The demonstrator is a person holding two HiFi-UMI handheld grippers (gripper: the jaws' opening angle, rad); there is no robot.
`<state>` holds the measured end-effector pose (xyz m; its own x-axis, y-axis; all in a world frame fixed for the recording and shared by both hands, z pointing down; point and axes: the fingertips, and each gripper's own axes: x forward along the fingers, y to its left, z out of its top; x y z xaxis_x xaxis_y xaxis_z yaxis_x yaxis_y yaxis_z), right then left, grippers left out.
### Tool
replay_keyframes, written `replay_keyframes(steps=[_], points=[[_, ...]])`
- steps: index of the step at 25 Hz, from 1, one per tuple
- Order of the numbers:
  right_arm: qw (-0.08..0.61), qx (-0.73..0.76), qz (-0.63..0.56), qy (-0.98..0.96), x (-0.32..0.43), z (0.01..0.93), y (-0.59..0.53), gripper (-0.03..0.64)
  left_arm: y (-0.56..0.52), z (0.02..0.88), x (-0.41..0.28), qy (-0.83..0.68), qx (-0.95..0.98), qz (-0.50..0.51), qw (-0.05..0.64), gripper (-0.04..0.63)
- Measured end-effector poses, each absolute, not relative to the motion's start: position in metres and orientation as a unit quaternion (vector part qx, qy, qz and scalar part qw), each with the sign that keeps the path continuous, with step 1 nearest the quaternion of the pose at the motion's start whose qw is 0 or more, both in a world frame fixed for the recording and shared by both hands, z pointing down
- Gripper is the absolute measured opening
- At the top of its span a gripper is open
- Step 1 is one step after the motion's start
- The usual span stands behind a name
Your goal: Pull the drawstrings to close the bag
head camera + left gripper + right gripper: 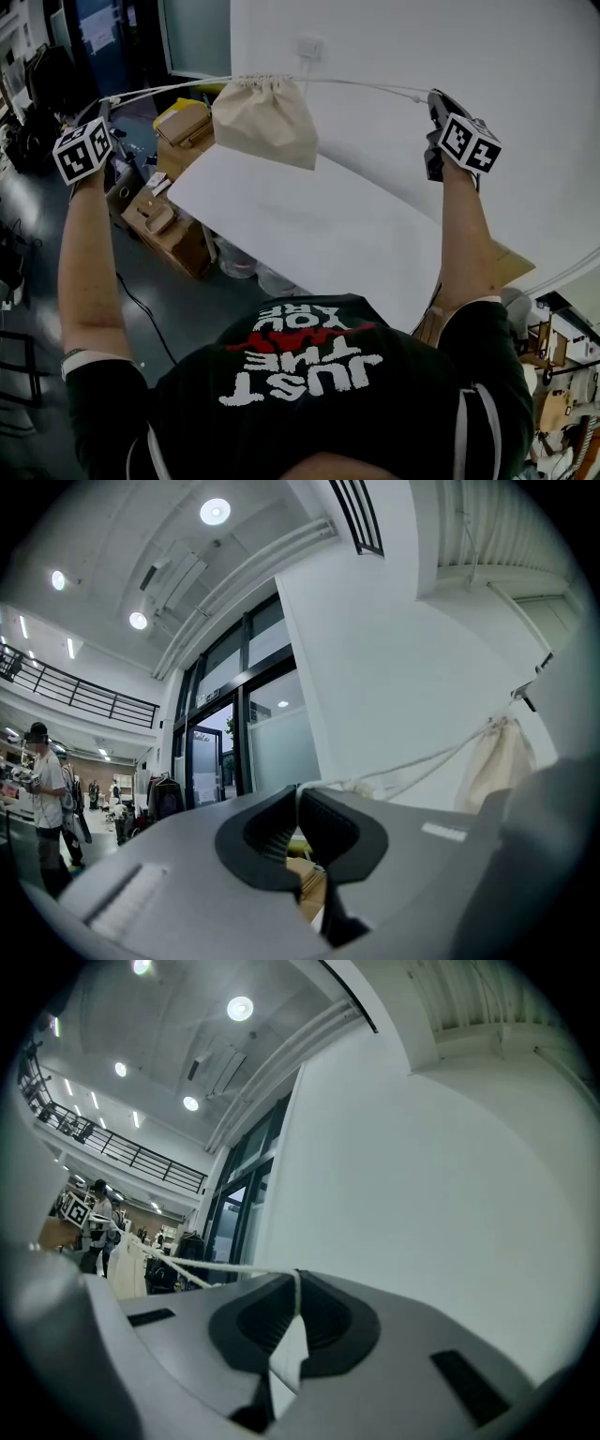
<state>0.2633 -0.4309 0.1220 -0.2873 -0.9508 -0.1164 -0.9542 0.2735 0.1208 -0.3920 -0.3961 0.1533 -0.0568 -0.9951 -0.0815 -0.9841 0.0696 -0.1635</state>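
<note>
Both were pressed together: left claw (298, 794) pinched one cord (422, 759), right claw (298, 1281) the other cord (206, 1265). Cords ran taut to the bag (262, 117), hung btwn them above the worktop (328, 225), mouth gathered. Cloth prob. soft & light; cords thin, maybe slippery, so take them near the ends w/ a firm pinch. Contents hidden; bag looked slack, prob. near empty.
</note>
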Motion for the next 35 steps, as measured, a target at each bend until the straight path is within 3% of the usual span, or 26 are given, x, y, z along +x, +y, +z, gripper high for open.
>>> replay_keyframes(steps=[21,35], points=[[-0.02,-0.577,0.087,0.812,0.241,0.14,-0.422,0.006,-0.386,0.175,-0.361,0.708,-0.701,-0.051,0.075,0.011],[-0.071,-0.559,0.032,0.826,0.23,0.238,-0.41,0.006,-0.394,0.296,-0.24,0.616,-0.772,-0.146,0.057,0.011]])
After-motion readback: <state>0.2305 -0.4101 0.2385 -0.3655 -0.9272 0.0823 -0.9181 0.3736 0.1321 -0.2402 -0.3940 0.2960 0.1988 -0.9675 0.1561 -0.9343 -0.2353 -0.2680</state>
